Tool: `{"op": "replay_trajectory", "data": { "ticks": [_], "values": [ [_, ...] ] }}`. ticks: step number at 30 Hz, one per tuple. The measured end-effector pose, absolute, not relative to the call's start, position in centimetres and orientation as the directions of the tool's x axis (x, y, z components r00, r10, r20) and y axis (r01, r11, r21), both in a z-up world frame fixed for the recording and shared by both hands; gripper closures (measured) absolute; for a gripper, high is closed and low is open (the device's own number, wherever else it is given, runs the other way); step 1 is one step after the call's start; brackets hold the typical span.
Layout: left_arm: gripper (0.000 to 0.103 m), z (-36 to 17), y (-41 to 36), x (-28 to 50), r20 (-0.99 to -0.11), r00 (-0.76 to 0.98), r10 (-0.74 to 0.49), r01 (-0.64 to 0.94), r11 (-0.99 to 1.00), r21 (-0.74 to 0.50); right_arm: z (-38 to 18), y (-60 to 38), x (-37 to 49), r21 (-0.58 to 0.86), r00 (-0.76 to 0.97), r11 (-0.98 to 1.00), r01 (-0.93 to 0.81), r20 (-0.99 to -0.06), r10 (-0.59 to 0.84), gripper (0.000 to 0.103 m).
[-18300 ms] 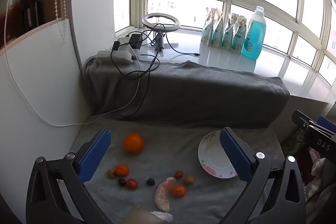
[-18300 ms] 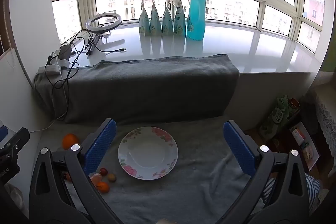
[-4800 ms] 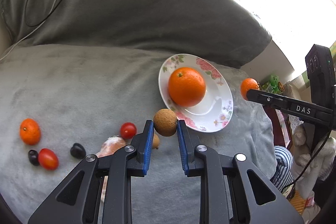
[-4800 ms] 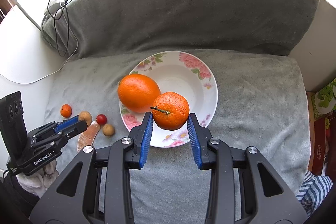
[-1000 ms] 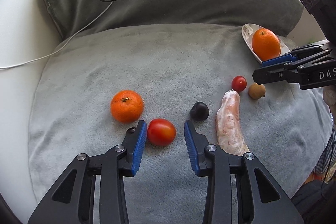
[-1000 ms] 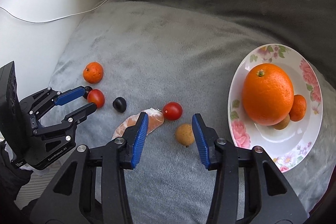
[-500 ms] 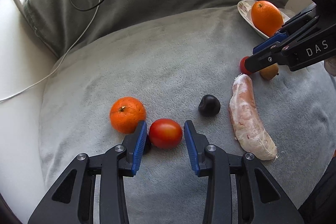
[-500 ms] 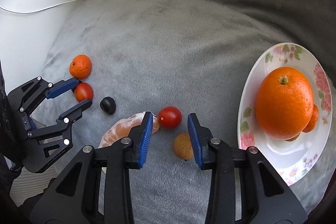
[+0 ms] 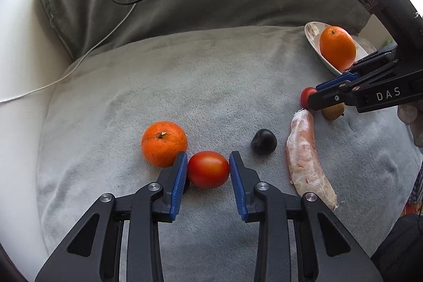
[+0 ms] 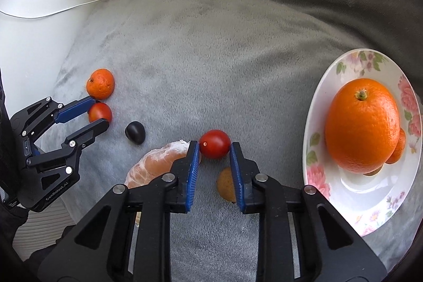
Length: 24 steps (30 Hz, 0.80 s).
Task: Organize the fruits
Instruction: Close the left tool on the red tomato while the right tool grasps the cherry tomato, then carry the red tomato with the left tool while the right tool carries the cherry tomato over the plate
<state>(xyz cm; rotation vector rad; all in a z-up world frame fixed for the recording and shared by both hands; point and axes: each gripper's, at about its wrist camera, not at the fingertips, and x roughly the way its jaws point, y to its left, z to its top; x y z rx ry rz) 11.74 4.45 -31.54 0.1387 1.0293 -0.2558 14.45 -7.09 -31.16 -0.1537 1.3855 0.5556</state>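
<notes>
Both grippers are down on the grey blanket (image 9: 211, 86), each with a tomato between its blue pads. The left gripper (image 9: 208, 168) straddles the larger red tomato (image 9: 208, 169) and its jaws are closing, the pads right at the tomato's sides. Just beside that tomato sits a small mandarin (image 9: 164, 143), touching the left pad; a dark plum (image 9: 263, 142) lies on the tomato's other side. The right gripper (image 10: 214, 146) is closing too, with the cherry tomato (image 10: 214, 140) between its tips and the pads touching it. A peeled citrus piece (image 10: 156, 163) lies beside the cherry tomato, a small brown fruit (image 10: 226, 184) just below it. Well off to the cherry tomato's right, the floral plate (image 10: 351, 192) carries a big orange (image 10: 362, 126) with smaller fruit tucked behind. The right gripper's body reads "DAS" in the left wrist view; the left one reads "CenRobot.AI" in the right wrist view.
</notes>
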Motion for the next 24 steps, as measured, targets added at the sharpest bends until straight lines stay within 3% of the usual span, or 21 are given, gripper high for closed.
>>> {"op": "replay_trajectory", "data": {
  "ticks": [10, 24],
  "values": [
    [0.072, -30.1, 4.9, 11.2, -0.845, 0.500, -0.192, 0.218, 0.972, -0.092, -29.6, -8.0, 13.9, 0.222, 0.116, 0.867, -0.446, -0.946, 0.301, 0.079],
    [0.072, -26.8, 1.7, 11.0, -0.808, 0.528, -0.260, 0.259, 0.956, -0.139, -24.7, -11.7, 13.0, 0.251, 0.206, 0.878, -0.408, -0.911, 0.356, 0.079]
  ]
}}
